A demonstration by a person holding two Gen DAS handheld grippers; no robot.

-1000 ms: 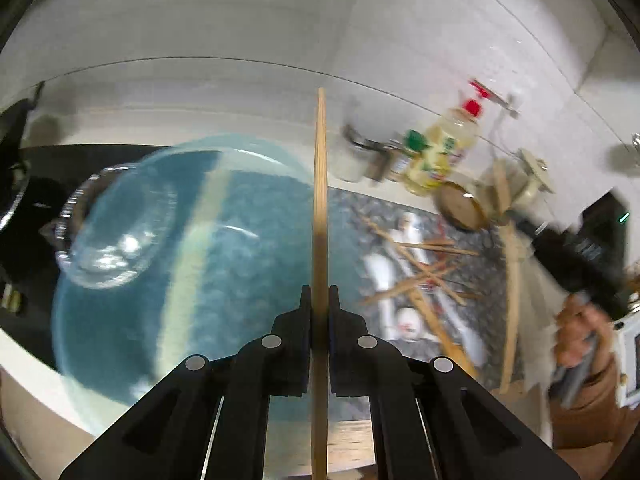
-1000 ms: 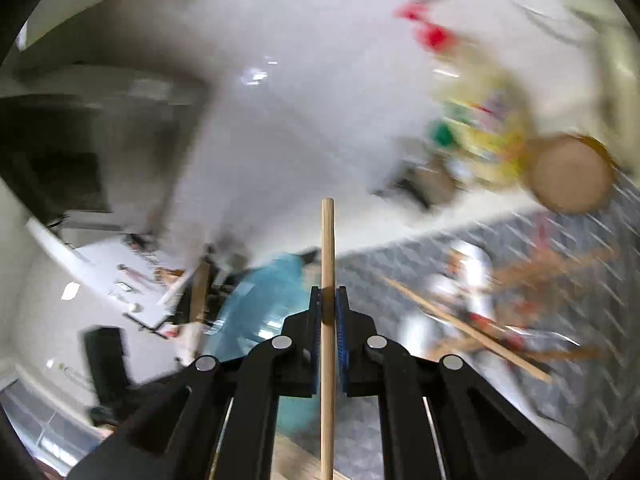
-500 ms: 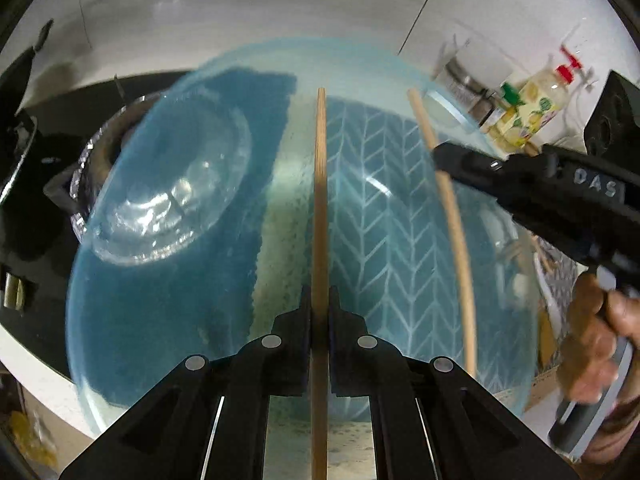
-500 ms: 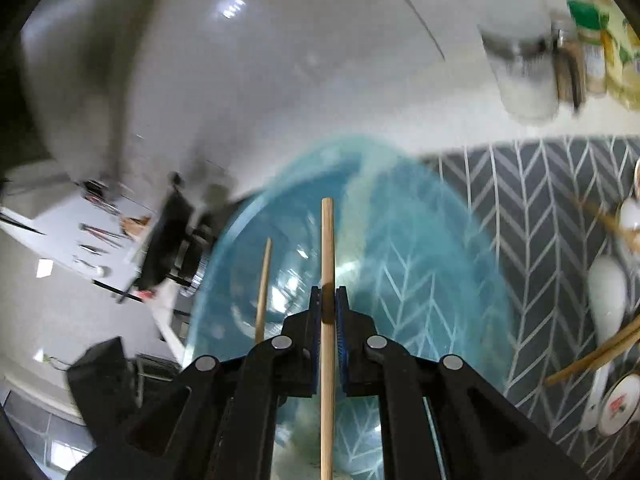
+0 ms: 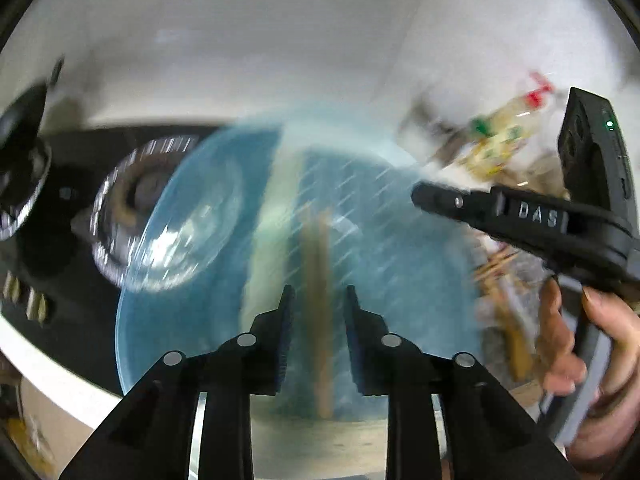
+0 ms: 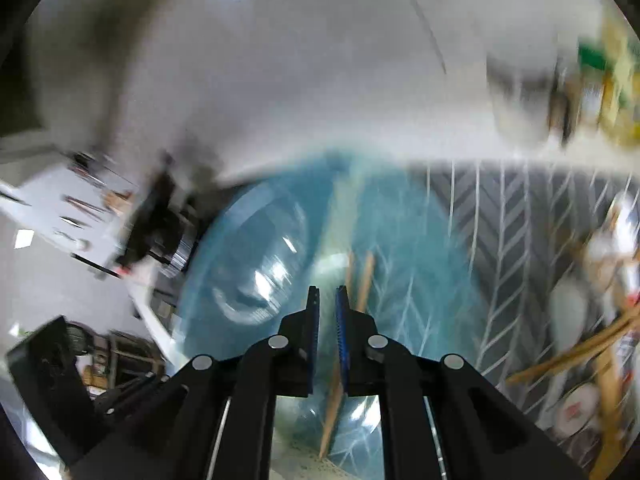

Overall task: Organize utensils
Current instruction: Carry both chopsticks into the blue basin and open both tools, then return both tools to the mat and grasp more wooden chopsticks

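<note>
My left gripper (image 5: pixel 318 292) hangs over a translucent blue bowl (image 5: pixel 180 320) and its jaws are opening. A blurred wooden chopstick (image 5: pixel 318 340) shows in the gap, free of both pads, over the bowl's inside. My right gripper (image 5: pixel 416 196), held by a hand (image 5: pixel 560 340), reaches in from the right with no stick at its tip. In the right wrist view the right gripper (image 6: pixel 327 292) shows only a narrow slit, with nothing between the pad tips. A chopstick (image 6: pixel 366 276) slants under its right finger into the blue bowl (image 6: pixel 400 240).
A clear glass lid (image 5: pixel 120 220) sits on the black stovetop left of the bowl. A grey chevron mat (image 6: pixel 520 240) holds several loose chopsticks and white spoons (image 6: pixel 600 320). An oil bottle (image 5: pixel 500 140) and jars (image 6: pixel 516 92) line the back wall.
The left jaws have opened and let go of their chopstick, which drops toward the bowl. The right gripper's chopstick no longer stands upright between its pads. Both grippers have swung over the bowl.
</note>
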